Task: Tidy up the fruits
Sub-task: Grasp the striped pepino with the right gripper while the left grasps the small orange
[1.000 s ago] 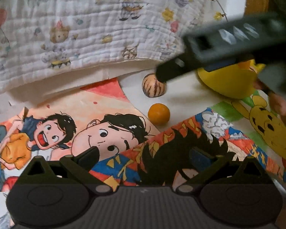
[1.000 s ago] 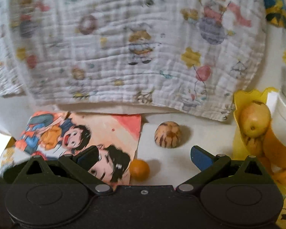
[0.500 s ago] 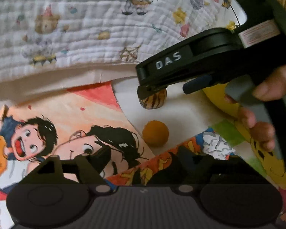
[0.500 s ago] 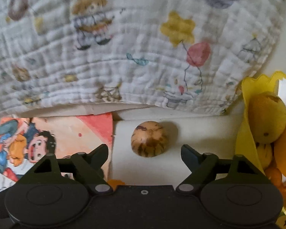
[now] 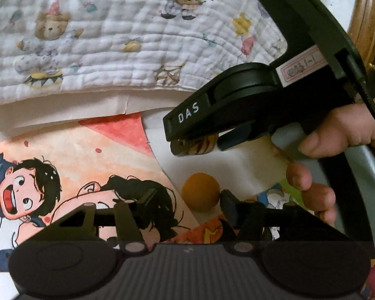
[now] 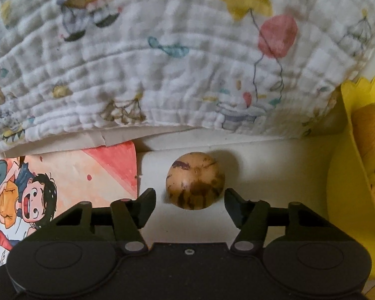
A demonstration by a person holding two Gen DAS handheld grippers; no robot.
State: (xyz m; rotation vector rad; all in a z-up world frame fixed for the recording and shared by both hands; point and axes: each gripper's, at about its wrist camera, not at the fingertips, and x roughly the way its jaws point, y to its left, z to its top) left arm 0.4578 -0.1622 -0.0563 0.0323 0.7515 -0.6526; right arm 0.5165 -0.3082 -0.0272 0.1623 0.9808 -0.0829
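Observation:
A round tan fruit with brown stripes (image 6: 195, 180) lies on white paper. My right gripper (image 6: 190, 200) is open, its fingers on either side of the fruit with gaps on both sides. In the left wrist view the striped fruit (image 5: 200, 145) is mostly hidden under the right gripper's black body (image 5: 237, 105). A small orange fruit (image 5: 200, 195) lies just ahead of my left gripper (image 5: 187, 201), which is open and empty, the fruit close to its right finger. A yellow container (image 6: 350, 187) at the right holds several yellow and orange fruits (image 6: 372, 142).
A white quilted blanket (image 6: 162, 50) with printed animals and balloons hangs over the back edge. Cartoon drawings (image 5: 62, 175) on paper cover the surface at the left and front. A person's hand (image 5: 337, 137) holds the right gripper. A wooden post (image 5: 367, 20) stands at the far right.
The right gripper has moved forward and down until its open fingers flank the striped fruit. The left gripper has moved closer to the small orange fruit.

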